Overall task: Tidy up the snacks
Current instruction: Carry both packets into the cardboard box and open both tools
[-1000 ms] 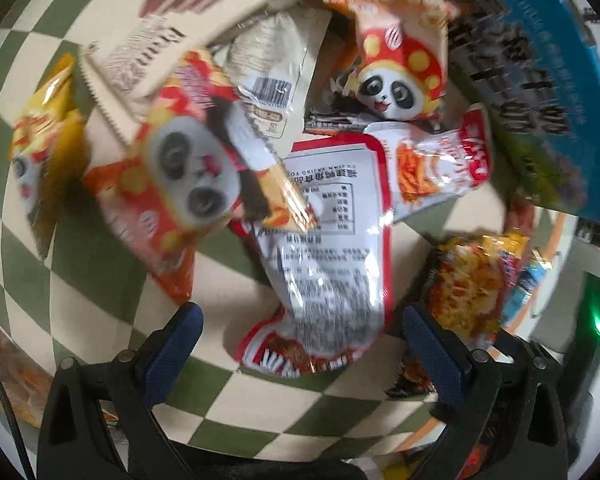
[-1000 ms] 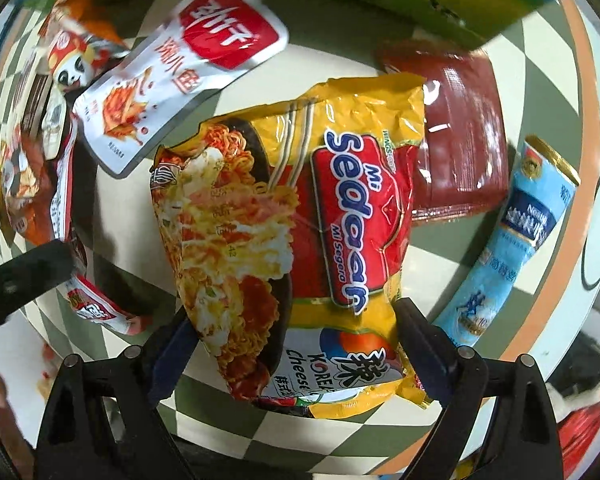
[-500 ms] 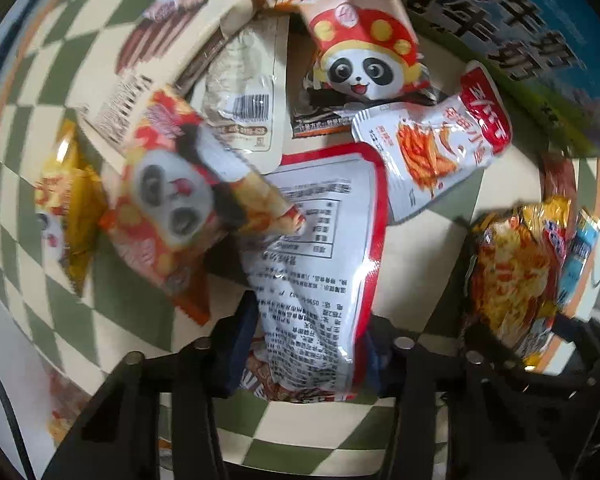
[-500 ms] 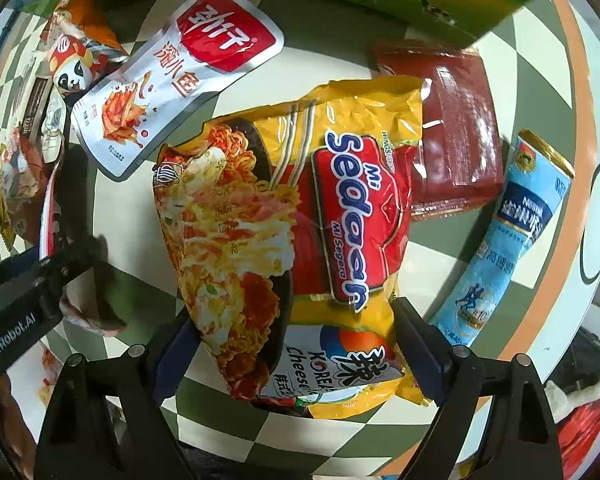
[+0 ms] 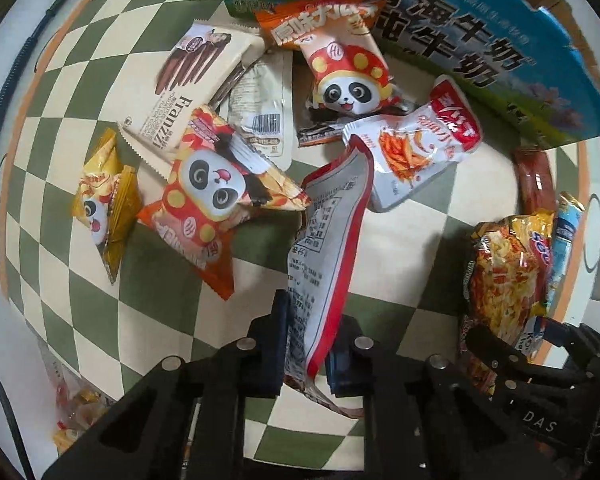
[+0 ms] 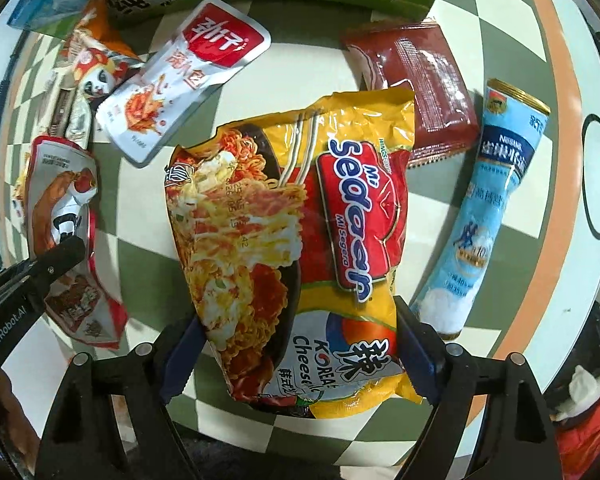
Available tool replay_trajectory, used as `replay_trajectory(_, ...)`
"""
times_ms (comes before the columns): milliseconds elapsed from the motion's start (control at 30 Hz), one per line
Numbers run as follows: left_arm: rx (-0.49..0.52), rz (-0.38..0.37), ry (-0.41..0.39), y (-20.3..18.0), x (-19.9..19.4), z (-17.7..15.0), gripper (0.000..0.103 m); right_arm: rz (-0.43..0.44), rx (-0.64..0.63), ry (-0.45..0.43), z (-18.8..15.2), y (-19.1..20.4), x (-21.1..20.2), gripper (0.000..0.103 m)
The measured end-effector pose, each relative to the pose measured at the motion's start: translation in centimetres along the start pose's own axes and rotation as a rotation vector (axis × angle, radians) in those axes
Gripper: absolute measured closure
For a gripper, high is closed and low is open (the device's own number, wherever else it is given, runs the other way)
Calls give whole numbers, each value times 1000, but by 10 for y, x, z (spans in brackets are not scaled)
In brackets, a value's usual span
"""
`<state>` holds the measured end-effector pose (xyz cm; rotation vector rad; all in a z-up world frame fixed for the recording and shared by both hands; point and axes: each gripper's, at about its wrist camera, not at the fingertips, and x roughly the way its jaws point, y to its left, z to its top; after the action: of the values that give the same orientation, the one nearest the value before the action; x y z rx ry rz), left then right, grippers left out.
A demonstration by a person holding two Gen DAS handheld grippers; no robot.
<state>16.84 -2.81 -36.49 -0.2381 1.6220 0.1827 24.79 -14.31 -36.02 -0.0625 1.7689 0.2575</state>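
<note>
On the checkered tabletop (image 5: 100, 280), the far left of the left wrist view holds a small yellow panda packet (image 5: 106, 204), and just beside it lies an orange-red panda snack bag (image 5: 204, 204) whose upper corner overlaps a cream Franzzi wafer pack (image 5: 192, 80). A clear wrapper with a barcode (image 5: 260, 116) sits beside the wafer pack, and above it a second panda bag (image 5: 340, 68) leans against the blue-and-green milk carton (image 5: 480, 40). In the middle, the left gripper (image 5: 306, 344) has just been closing and is now clamped on the lower end of a red-edged silver pouch (image 5: 328, 232), which bends upward from the pads with its printed back facing the camera. A white pouch with a red label (image 5: 416, 148) lies to the right of it, its lower left corner hidden behind the held pouch's upper end. Further right, the right gripper (image 6: 296, 352) straddles the lower part of the yellow Mi Sedaap noodle packet (image 6: 300, 220); its jaws have been closing and both blue pads sit against the packet's sides. Partly tucked under the noodle packet's top corner is a dark red flat packet (image 6: 416, 80), and a light blue Nestle stick (image 6: 484, 208) lies near the tabletop's orange border.
</note>
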Motion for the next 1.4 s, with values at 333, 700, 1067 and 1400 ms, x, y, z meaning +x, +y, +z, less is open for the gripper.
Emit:
replay_trajectory(333, -13, -5, -20, 8, -14, -19, 91, 73, -8, -53, -1, -20, -29, 15)
replay_trajectory(700, 95, -69, -161, -19, -99, -23, 91, 175, 22, -157, -27, -61, -68, 15)
replay_trajectory(1067, 269, -132, -252, -64, -186, 36, 91, 231, 97, -299, -44, -109, -131, 15)
replay_trajectory(1400, 335, -132, -219, -73, -203, 153, 91, 201, 221, -366, 0, -125, -137, 15)
